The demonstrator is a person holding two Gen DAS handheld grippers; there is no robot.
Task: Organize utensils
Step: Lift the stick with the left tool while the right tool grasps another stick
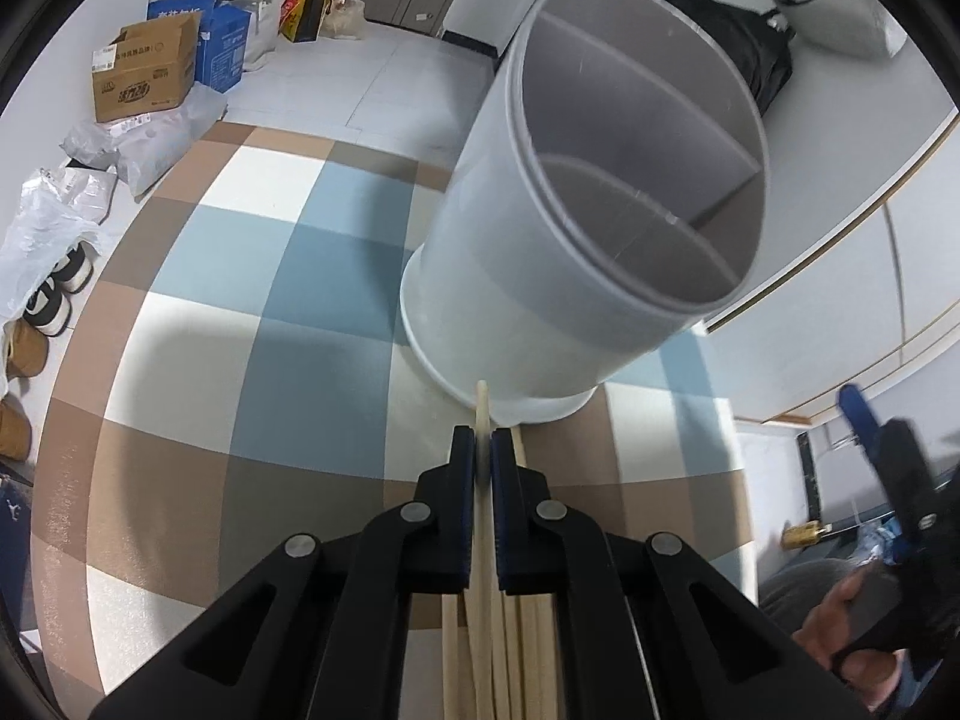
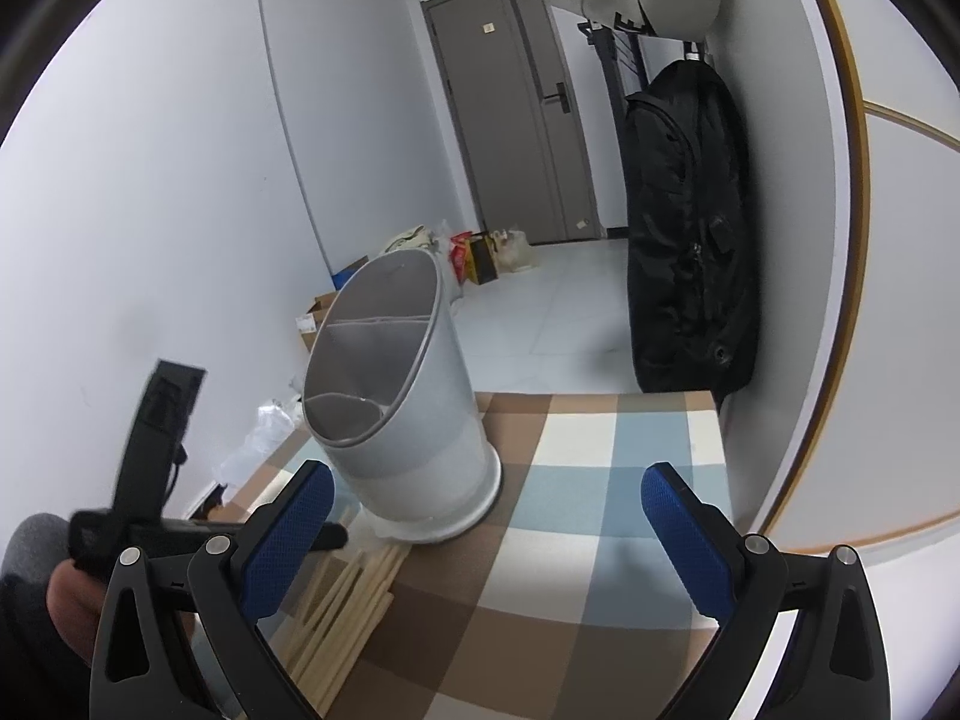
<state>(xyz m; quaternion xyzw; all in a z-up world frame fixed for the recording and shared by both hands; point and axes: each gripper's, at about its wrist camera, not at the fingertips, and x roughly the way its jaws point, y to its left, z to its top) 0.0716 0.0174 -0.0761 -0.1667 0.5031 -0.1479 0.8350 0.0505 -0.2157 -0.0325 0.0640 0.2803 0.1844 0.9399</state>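
Observation:
A grey utensil holder (image 1: pixel 588 228) with inner dividers stands on the checkered tablecloth (image 1: pixel 288 312); it also shows in the right wrist view (image 2: pixel 402 408). My left gripper (image 1: pixel 481 450) is shut on a pale wooden chopstick (image 1: pixel 482 414), whose tip points at the holder's base. Several more chopsticks (image 2: pixel 348 594) lie in a pile on the cloth beneath it. My right gripper (image 2: pixel 486 498) is open and empty, held above the cloth to the right of the holder; it shows blurred at the right edge of the left wrist view (image 1: pixel 888 468).
Cardboard boxes (image 1: pixel 150 66), plastic bags (image 1: pixel 54 210) and shoes (image 1: pixel 54 294) lie on the floor to the left. A black bag (image 2: pixel 690 228) hangs by the wall at the table's far right corner. A grey door (image 2: pixel 510 114) is behind.

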